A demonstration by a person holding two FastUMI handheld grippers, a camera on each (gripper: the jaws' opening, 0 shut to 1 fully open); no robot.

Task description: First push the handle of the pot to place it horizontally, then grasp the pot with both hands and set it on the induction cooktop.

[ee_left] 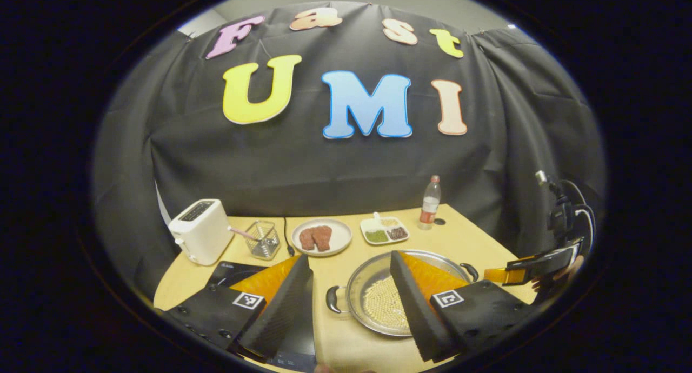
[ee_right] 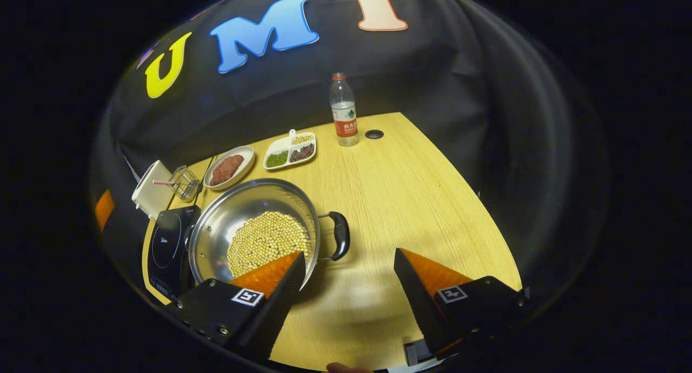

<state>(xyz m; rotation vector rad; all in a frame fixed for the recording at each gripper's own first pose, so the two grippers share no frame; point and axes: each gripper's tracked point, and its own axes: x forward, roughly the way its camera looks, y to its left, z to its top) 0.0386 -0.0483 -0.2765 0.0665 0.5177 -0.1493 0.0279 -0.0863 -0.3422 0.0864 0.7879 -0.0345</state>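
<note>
On the table [ee_right: 411, 200], the pot [ee_right: 216, 227] of beans [ee_right: 265, 242] is sitting just beside the cooktop [ee_right: 165, 248]. I am holding my left gripper [ee_left: 351, 302] and right gripper [ee_right: 348, 286] spread, gripping nothing; a crooked shove on the handle [ee_right: 340, 235] risks spilling beans.

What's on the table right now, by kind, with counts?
Pot with beans: 1
Induction cooktop: 1
Toaster: 1
Wire basket: 1
Round plate: 1
Divided dish: 1
Water bottle: 1
Total: 7
</note>
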